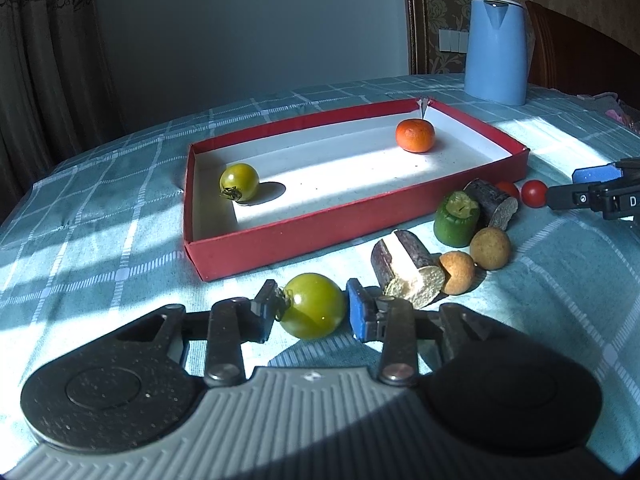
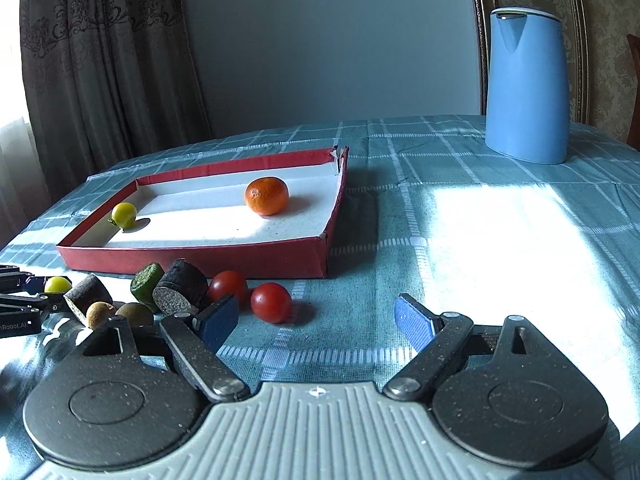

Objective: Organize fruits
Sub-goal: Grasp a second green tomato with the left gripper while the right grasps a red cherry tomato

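Observation:
A red tray (image 1: 280,240) (image 2: 192,258) with a white floor holds a green tomato (image 1: 239,182) (image 2: 124,215) at its left and an orange tangerine (image 1: 415,135) (image 2: 267,195) at its far right. My left gripper (image 1: 312,308) has its blue pads on either side of a second green tomato (image 1: 314,306) (image 2: 58,284) on the cloth in front of the tray; the left pad touches its stem end, the right pad stands close. My right gripper (image 2: 316,320) is open and empty, just right of two red cherry tomatoes (image 2: 271,302) (image 1: 534,193).
A cluster lies on the teal checked tablecloth (image 2: 480,240) beside the tray: two dark cut cane pieces (image 1: 406,272), a green stub (image 1: 458,220) and two tan round fruits (image 1: 490,248). A blue kettle (image 1: 496,50) (image 2: 528,88) stands at the far right.

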